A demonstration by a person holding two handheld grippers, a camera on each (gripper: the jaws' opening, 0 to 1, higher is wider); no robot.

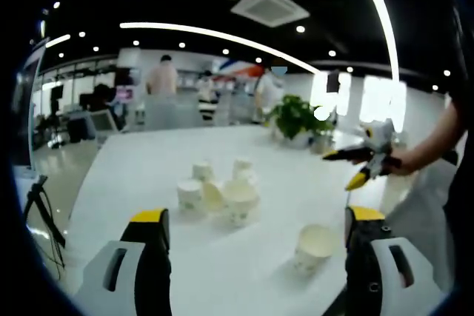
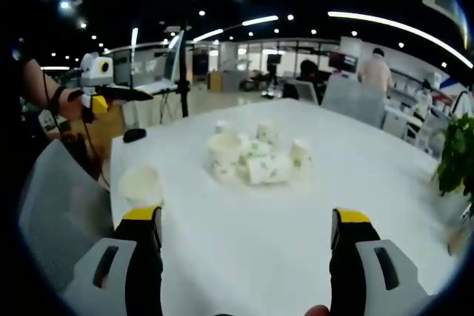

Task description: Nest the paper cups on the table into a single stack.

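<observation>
In the left gripper view, the left claw (image 1: 255, 231) is standing with its two jaws wide apart and nothing is sitting between them. It is hovering above the white table (image 1: 148, 164). A single paper cup (image 1: 314, 248) is standing upright on the table just beside the inner side of the right-hand jaw, its mouth open to the top. The cluster of paper cups (image 1: 218, 190) is lying further from the claw than this single cup, near the middle of the table. Some cups in the cluster are standing and some seem to be lying on their side; how many they are I cannot tell, because the picture is blurred. A green plant (image 1: 296, 118) is standing beyond the cluster, near the far edge of the table.

In the right gripper view, the right claw (image 2: 246, 226) is also holding its jaws wide apart with nothing gripped. The cluster of paper cups (image 2: 255, 157) is resting on the table (image 2: 370, 183) ahead of the claw, well apart from both jaws. The single paper cup (image 2: 141, 183) is standing just above the tip of the left-hand jaw, near the table edge.
</observation>
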